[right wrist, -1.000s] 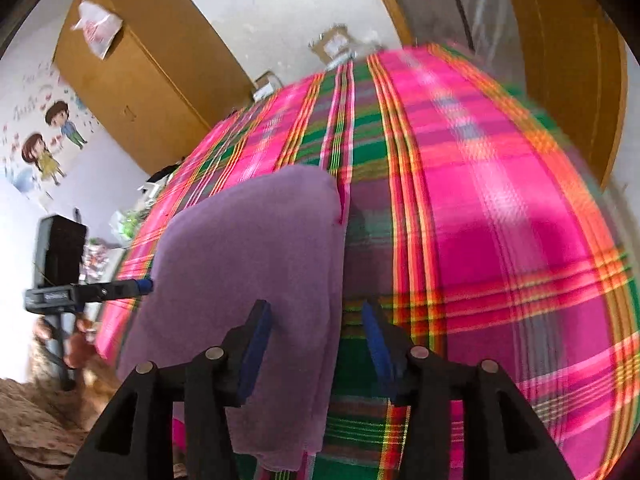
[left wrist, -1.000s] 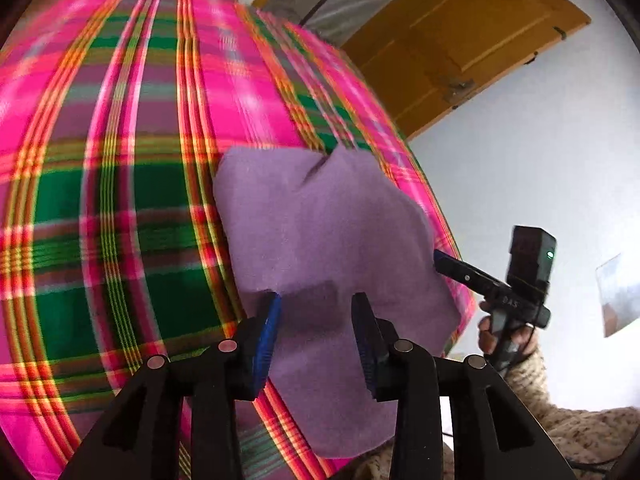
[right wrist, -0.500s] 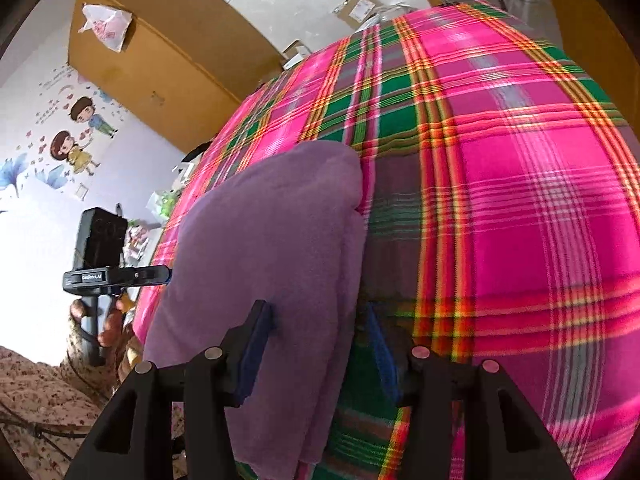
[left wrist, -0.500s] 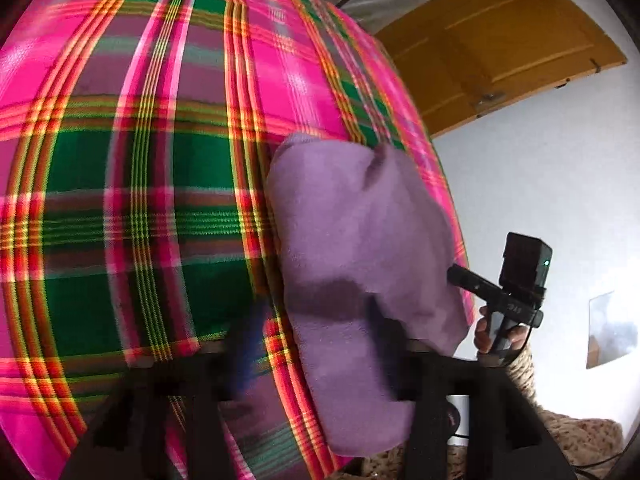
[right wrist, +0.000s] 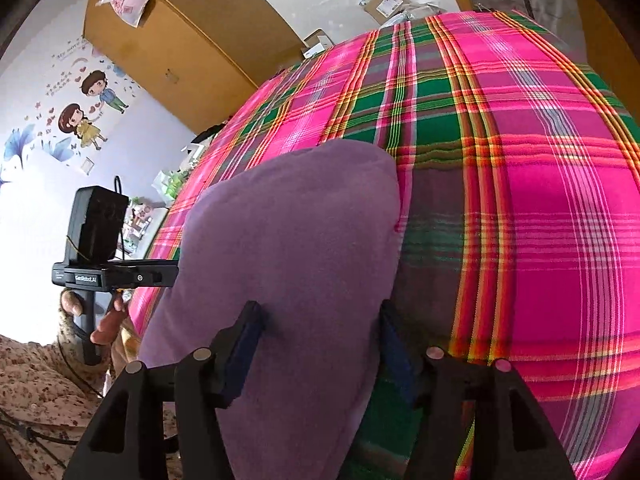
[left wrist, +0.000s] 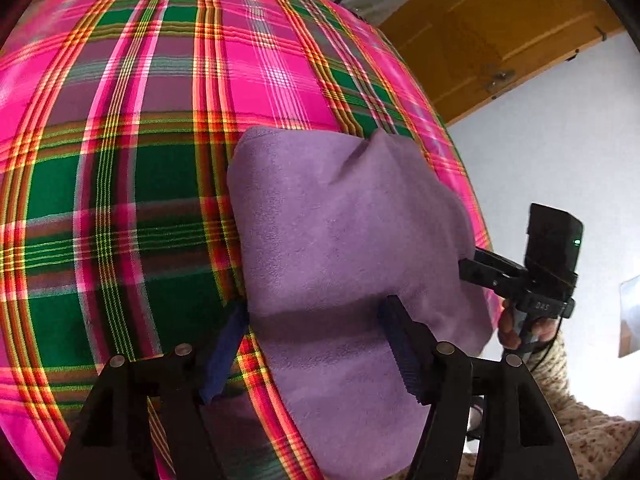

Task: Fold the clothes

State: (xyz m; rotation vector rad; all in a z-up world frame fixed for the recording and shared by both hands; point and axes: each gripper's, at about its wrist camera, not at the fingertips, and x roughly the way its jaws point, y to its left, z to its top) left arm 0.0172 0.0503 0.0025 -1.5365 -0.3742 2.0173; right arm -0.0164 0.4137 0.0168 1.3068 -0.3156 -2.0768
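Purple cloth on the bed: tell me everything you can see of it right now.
The purple cloth is a soft, fleece-like piece, plain, with no print. It lies folded over on the plaid bedcover near the bed's edge, slightly puffy, with a small notch at its far edge. Both tools have just been opening: the left tool and right tool straddle its near end, jaws wide.

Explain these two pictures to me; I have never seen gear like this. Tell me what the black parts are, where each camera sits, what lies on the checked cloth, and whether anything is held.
No robot: a person holds a hand tool with two fingers in each hand. Each picture comes from a camera on one tool, looking along its fingers. The left gripper and right gripper both stand open over a folded purple cloth lying on the plaid bedcover. Both have just opened wider; the cloth lies between the fingers but nothing is gripped. Each view shows the other tool at the edge.
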